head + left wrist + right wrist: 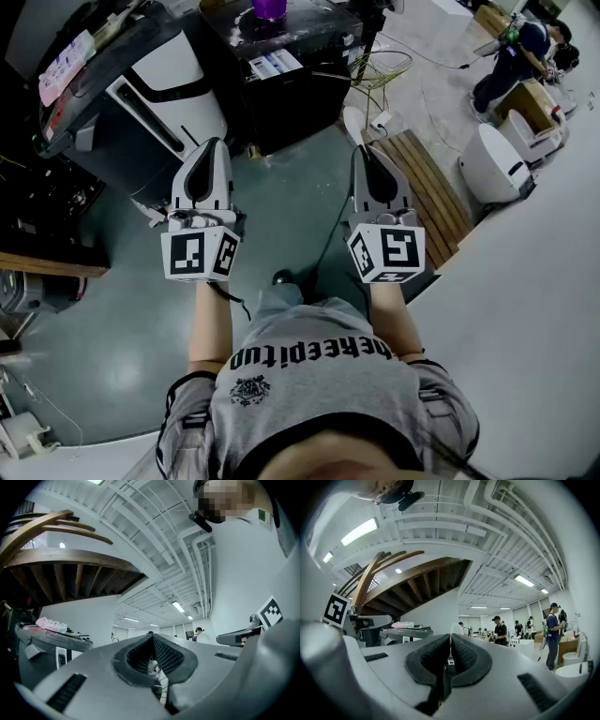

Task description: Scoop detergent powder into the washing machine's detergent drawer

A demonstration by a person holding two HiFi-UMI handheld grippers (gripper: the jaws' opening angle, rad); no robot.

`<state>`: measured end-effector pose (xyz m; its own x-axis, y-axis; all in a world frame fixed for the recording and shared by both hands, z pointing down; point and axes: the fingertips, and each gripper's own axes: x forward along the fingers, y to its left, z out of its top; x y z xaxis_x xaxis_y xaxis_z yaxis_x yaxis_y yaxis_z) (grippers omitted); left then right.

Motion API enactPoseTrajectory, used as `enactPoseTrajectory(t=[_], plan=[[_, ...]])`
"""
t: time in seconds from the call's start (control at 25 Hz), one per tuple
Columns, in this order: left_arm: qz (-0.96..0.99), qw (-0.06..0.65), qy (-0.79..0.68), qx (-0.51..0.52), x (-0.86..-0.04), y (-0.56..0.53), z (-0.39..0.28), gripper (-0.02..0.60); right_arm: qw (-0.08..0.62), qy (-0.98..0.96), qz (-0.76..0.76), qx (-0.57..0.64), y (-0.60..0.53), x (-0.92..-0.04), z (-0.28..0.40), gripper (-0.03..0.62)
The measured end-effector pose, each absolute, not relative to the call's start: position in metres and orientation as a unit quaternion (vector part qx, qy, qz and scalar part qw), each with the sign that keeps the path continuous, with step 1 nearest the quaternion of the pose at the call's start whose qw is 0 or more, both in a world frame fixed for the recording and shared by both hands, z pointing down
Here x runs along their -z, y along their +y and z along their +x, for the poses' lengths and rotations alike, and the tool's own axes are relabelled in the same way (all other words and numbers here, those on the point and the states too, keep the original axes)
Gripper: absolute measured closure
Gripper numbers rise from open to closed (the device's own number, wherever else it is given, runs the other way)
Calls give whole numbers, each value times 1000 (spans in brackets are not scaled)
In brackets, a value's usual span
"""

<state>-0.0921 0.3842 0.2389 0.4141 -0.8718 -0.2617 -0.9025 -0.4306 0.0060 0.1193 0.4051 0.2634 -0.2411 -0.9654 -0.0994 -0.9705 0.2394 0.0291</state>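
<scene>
1. Across the chest of my grey shirt [309, 394]: a line of black letters, roughly "keepit"; both ends are unclear.
2. Just above the shirt, my left marker cube [200, 253] and right marker cube [386, 251]: black-and-white square codes, no letters.
3. Far above the shirt, a white-and-blue sticker [277, 64] on a black cabinet [309, 103]: too small to read.

Left gripper [214, 145] centre-left of frame, right gripper [362, 152] centre-right, side by side, apart, over floor [281, 216]. Large appliance [164, 89] upper left, beyond left gripper. Cabinet [291, 56] top centre, beyond both tips. Slatted platform [431, 192] just right of right gripper. Cable coil [380, 66] above platform. Person [514, 56] in upper right corner.
</scene>
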Motion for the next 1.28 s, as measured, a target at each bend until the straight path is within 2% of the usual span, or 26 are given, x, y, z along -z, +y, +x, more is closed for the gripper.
enactPoseTrajectory(t=[0.64, 1.04, 1.28], plan=[[-844, 68, 520, -112, -243, 349, -105, 578, 32, 776, -628, -36, 372, -268, 108, 586], [-850, 78, 509, -113, -246, 317, -132, 578, 29, 792, -605, -75, 348, -263, 70, 588], [-856, 76, 498, -113, -248, 307, -141, 578, 48, 793, -607, -37, 339, -268, 59, 588]])
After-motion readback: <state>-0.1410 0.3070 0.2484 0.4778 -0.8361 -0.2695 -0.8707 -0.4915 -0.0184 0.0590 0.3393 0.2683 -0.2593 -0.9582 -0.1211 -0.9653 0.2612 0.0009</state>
